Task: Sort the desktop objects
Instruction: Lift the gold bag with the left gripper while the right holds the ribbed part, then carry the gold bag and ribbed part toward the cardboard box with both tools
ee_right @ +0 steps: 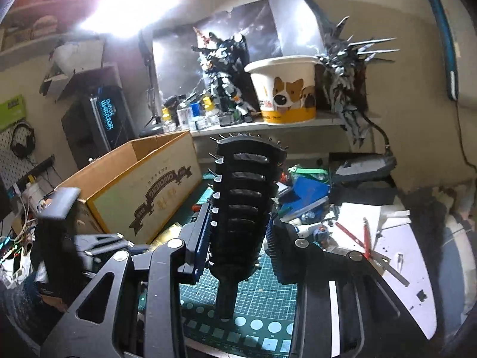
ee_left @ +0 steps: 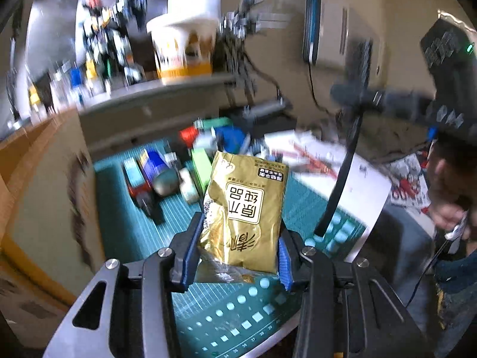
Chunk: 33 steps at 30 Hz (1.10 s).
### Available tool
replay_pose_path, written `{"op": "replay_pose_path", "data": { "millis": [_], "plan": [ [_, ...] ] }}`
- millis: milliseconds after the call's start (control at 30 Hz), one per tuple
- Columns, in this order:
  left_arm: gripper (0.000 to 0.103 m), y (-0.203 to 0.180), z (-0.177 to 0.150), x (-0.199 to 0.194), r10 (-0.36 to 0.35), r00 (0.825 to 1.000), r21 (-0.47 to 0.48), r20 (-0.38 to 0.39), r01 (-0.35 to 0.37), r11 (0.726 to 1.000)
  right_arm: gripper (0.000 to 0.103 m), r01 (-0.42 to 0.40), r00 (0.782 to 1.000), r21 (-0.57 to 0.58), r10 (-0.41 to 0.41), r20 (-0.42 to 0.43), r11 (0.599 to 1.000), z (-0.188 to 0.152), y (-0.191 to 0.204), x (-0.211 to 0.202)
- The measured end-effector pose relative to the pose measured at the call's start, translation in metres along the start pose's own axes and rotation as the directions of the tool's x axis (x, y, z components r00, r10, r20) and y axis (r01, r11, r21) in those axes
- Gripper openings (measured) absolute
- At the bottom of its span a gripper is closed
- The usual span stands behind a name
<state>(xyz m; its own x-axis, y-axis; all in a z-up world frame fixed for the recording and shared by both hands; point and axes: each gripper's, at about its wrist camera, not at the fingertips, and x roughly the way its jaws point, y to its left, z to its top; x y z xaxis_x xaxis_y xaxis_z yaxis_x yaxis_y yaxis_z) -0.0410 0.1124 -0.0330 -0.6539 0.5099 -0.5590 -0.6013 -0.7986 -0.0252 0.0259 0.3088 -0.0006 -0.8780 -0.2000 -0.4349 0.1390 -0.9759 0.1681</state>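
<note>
A gold foil packet (ee_left: pixel 247 203) with printed characters is pinched between the blue pads of my left gripper (ee_left: pixel 240 232), which is shut on it. The packet hangs above the green cutting mat (ee_left: pixel 125 223), close to a cardboard box (ee_left: pixel 38 179) on the left. My right gripper (ee_right: pixel 238 217) is shut on a black vented hairbrush (ee_right: pixel 241 197), held upright with its handle pointing down over the mat (ee_right: pixel 268 292). A sliver of the gold packet (ee_right: pixel 167 232) shows beside the cardboard box (ee_right: pixel 143 185).
Several small items (ee_left: pixel 167 173) lie piled at the back of the mat. White sheets (ee_right: pixel 396 238) with red pens lie to the right. A shelf holds a dog-print bucket (ee_right: pixel 286 89), paint jars and model robots. A person's hand (ee_left: pixel 447 208) is at the right.
</note>
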Motion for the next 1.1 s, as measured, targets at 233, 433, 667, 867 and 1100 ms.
{"op": "replay_pose_path", "data": {
  "millis": [233,433,667,867,1100],
  "plan": [
    [0.043,0.001,0.026,-0.057,0.050,0.982,0.026,0.180,-0.056,0.998,0.033,0.096,0.993,-0.052,-0.092,0.071,0.994,0.013,0.018,-0.024],
    [0.043,0.018,0.036,-0.081,0.160,0.950,-0.005,0.267,-0.164,0.986,0.033,0.171,0.982,-0.071,-0.163,0.100,0.983,0.019,0.034,-0.034],
    [0.043,0.037,0.028,-0.094,0.233,0.929,-0.052,0.288,-0.228,0.972,0.033,0.295,0.952,-0.031,-0.290,0.101,0.955,0.020,0.042,-0.041],
    [0.043,0.050,0.021,-0.105,0.253,0.923,-0.053,0.289,-0.249,0.967,0.033,0.335,0.939,-0.023,-0.332,0.092,0.942,0.018,0.046,-0.048],
    [0.043,0.053,0.021,-0.123,0.218,0.927,-0.085,0.306,-0.201,0.976,0.033,0.337,0.937,-0.038,-0.331,0.114,0.941,0.022,0.057,-0.053]
  ]
}}
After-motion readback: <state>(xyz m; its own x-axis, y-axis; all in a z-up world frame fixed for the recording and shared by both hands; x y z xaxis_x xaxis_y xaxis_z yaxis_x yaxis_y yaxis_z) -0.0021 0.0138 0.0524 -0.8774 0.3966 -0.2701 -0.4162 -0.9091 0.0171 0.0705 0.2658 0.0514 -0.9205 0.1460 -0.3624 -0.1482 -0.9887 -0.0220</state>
